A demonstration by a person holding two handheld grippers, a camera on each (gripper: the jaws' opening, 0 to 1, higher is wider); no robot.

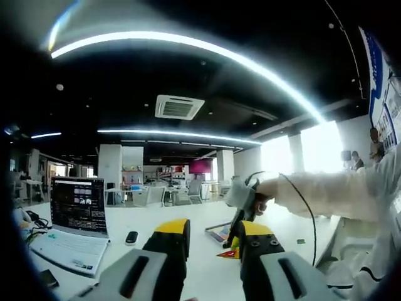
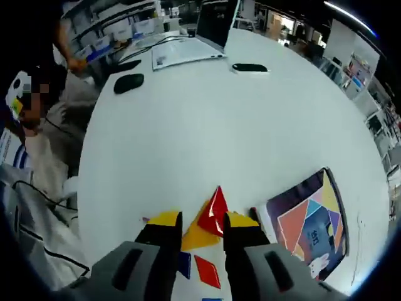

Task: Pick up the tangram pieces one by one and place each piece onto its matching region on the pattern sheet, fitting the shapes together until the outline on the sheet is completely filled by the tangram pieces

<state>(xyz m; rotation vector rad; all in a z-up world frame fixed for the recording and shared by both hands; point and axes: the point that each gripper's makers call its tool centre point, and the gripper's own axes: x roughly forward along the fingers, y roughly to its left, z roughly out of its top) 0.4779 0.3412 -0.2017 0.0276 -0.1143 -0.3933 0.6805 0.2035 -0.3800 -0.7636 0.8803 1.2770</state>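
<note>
Jaws on your right gripper (image 2: pixel 202 231) pinch a red triangle (image 2: pixel 214 212), apex pointing away along them, with the sheet (image 2: pixel 308 227) close by to the right, so swing that way, while your left gripper (image 1: pixel 213 241) sits open, empty and aimed off across the table (image 2: pixel 207 119).

Red triangle piece (image 2: pixel 215 211), yellow piece (image 2: pixel 198 238), white table (image 2: pixel 207 119), multicoloured pattern sheet (image 2: pixel 308 221).
</note>
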